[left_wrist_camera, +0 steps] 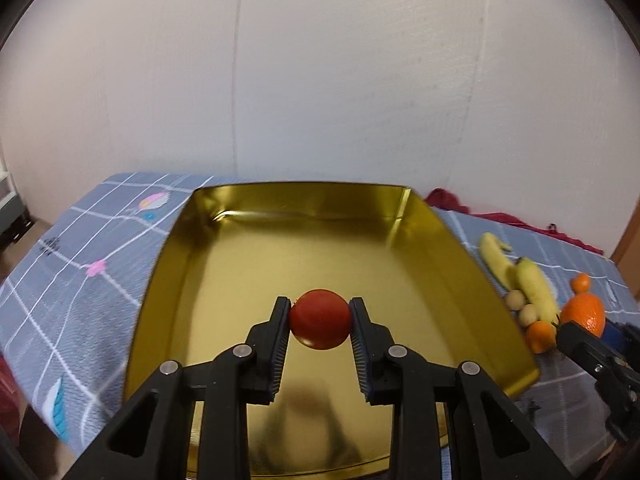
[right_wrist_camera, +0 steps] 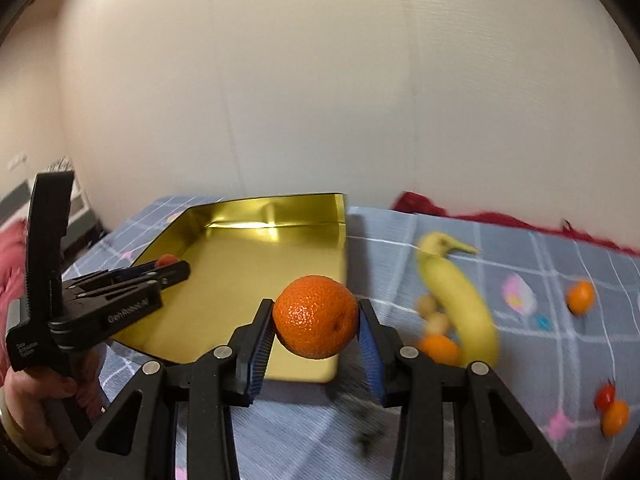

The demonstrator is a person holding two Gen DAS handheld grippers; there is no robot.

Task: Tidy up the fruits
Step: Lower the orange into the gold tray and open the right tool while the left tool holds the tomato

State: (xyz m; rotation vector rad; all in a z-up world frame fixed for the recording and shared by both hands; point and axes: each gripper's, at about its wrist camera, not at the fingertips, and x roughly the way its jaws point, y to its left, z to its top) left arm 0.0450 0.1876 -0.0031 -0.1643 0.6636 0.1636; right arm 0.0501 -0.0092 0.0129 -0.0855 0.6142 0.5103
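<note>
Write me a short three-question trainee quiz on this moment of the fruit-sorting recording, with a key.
1. True or false: the gold tray already has fruit lying on its floor.
2. Which fruit does the right hand-held gripper hold? A) banana B) orange C) tomato
3. Fill in: the left hand-held gripper is clamped on a red ____.

Key:
1. False; its floor is bare, and the tomato is held above it.
2. B, the orange; the banana lies on the checked cloth.
3. Tomato.

Left tongs (left_wrist_camera: 320,320) and right tongs (right_wrist_camera: 316,318) both clamped, angled downward; a hand (right_wrist_camera: 24,396), seemingly gripping
</note>
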